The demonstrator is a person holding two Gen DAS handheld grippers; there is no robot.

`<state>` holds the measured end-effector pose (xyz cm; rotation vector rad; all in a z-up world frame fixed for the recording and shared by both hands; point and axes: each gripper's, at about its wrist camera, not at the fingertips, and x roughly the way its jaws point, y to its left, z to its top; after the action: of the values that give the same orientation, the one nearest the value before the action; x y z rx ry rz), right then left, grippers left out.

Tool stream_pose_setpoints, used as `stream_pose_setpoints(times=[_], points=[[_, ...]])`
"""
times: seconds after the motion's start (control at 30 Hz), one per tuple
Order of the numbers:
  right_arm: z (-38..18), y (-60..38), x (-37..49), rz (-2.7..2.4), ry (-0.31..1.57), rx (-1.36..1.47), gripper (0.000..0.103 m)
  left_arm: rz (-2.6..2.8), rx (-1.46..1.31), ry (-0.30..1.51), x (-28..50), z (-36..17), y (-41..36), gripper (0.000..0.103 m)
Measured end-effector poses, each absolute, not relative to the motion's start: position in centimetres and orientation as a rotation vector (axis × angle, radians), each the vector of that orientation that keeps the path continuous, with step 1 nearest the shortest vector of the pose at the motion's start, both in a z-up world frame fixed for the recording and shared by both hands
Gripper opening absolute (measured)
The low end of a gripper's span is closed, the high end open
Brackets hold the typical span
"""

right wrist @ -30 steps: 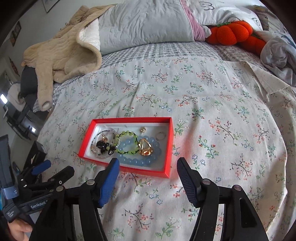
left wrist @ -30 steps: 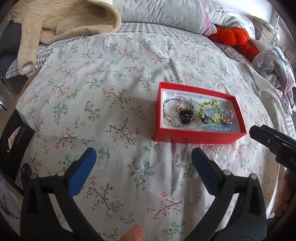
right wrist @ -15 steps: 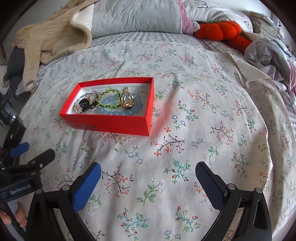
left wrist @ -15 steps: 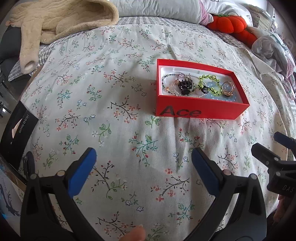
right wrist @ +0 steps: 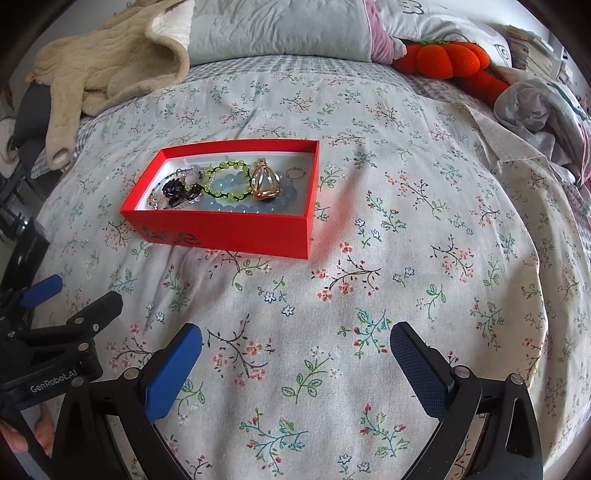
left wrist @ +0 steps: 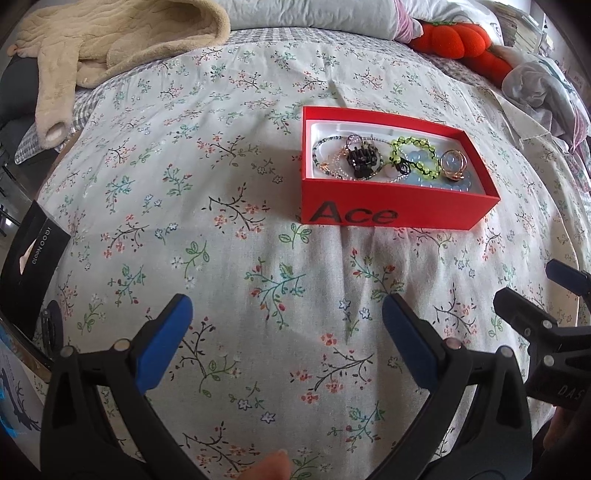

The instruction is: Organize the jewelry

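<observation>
A red box (left wrist: 391, 212) marked "Ace" lies on the floral bedspread; it also shows in the right wrist view (right wrist: 236, 229). It holds several pieces of jewelry: a green bead bracelet (right wrist: 226, 181), a light blue bead bracelet (right wrist: 236, 206), a gold cage pendant (right wrist: 266, 182), a black piece (right wrist: 174, 189) and a small ring (right wrist: 295, 171). My left gripper (left wrist: 286, 325) is open and empty, well short of the box. My right gripper (right wrist: 295, 350) is open and empty, short of the box and to its right.
A beige fleece garment (right wrist: 107, 70) and grey pillows (right wrist: 280, 29) lie at the far end of the bed. An orange plush (right wrist: 443, 61) and crumpled clothes (right wrist: 543, 110) lie at the far right. A black box (left wrist: 31, 254) sits at the left bed edge.
Both grippers have drawn back from the red box, which now sits farther off in both views. The right gripper's jaws have opened wider.
</observation>
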<state>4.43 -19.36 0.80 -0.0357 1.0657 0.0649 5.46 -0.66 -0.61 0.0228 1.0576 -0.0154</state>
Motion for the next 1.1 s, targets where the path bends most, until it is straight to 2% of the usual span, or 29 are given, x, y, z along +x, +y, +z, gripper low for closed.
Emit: stream_pose_setpoints(times=[1.1], points=[[0.72,-19.61,4.62,0.054,1.073,-0.028,0.103,-0.020,0.035,1.060,5.33,-0.75,-0.93,0.102]])
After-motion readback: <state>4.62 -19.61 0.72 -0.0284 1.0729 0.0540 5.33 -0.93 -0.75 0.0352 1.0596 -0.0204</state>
